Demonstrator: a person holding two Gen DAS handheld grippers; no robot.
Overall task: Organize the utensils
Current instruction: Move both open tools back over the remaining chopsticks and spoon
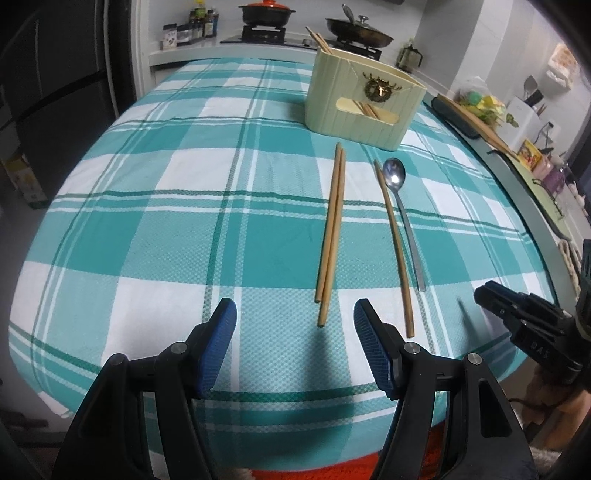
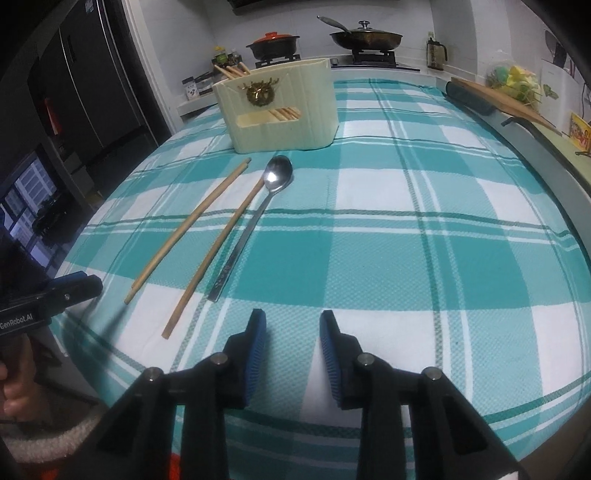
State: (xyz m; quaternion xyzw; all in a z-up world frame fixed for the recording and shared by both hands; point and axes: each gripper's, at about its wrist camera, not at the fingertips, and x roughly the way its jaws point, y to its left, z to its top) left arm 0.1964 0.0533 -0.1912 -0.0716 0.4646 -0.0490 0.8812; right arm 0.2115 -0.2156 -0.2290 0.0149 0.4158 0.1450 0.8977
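Note:
A pair of wooden chopsticks (image 1: 330,236) lies side by side on the teal checked tablecloth (image 1: 147,229). A single chopstick (image 1: 393,247) lies to their right, beside a metal spoon (image 1: 402,218). Behind them stands a cream utensil holder (image 1: 364,99) with several chopsticks in it. My left gripper (image 1: 294,314) is open and empty, just short of the pair's near ends. In the right wrist view the pair (image 2: 184,229), the single chopstick (image 2: 214,254), the spoon (image 2: 255,218) and the holder (image 2: 280,107) lie ahead to the left. My right gripper (image 2: 292,325) is open and empty above bare cloth.
A stove with a red-lidded pot (image 1: 266,13) and a frying pan (image 1: 360,31) stands behind the table. A wooden board (image 2: 506,101) and clutter lie along the right edge. The right gripper's body (image 1: 528,325) shows at the left view's right side.

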